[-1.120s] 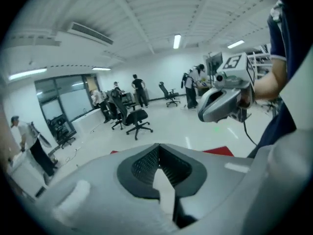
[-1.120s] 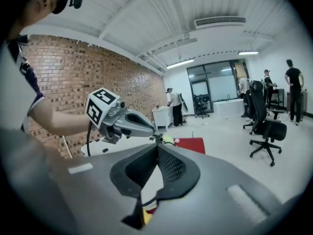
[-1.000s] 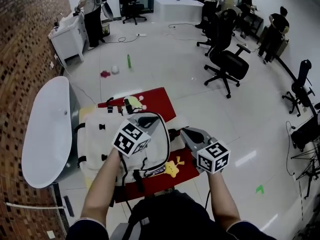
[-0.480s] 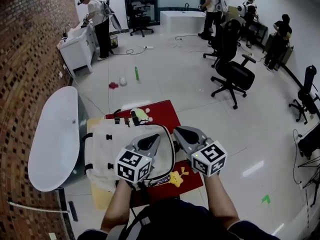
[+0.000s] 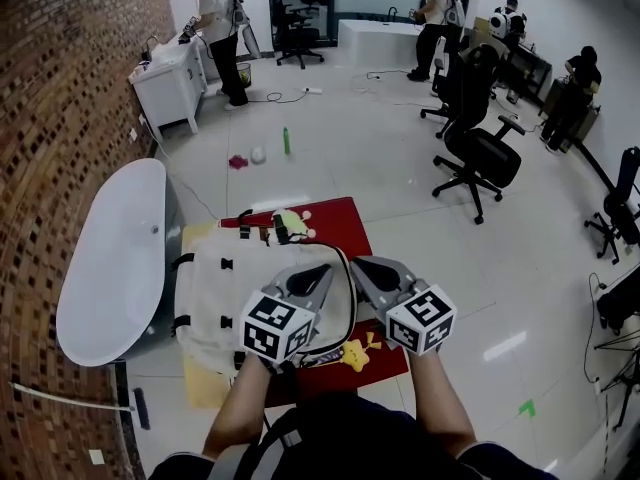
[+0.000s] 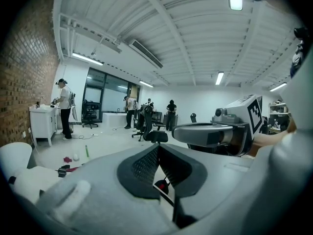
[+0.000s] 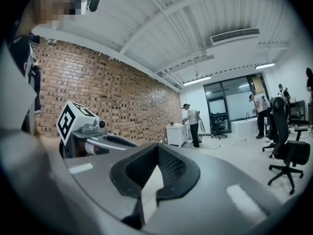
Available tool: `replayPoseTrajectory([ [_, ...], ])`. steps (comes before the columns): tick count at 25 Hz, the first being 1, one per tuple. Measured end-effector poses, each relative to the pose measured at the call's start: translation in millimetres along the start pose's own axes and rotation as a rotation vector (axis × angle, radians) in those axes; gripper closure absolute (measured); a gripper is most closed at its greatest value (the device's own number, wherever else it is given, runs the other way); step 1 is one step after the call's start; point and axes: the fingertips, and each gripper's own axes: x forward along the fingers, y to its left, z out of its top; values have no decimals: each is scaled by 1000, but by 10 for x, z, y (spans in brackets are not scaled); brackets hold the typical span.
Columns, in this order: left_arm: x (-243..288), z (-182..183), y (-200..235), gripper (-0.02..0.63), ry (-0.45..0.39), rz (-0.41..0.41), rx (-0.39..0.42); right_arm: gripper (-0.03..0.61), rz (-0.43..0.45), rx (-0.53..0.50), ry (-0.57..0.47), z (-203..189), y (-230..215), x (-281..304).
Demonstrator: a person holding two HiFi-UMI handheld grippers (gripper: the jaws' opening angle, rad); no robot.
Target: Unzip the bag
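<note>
Left tongs (image 6: 157,151) and right tongs (image 7: 156,153) are both closed and empty; unpinned, your floppy cream canvas backpack (image 5: 215,293) could slide when tugged.

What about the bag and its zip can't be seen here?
- Zip slider: head view, the left gripper and right gripper cover the bag's right side.
- How far the zip is open: head view, same cover.
- Pink thing beside the green bottle: head view, too small to name.
</note>
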Motion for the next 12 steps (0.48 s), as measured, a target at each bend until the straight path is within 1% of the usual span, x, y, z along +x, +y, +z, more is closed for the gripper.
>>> replayPoseTrajectory([
  [12, -32, -50, -26, 609, 4, -9, -14, 573, 34, 12, -14, 10, 87, -3],
])
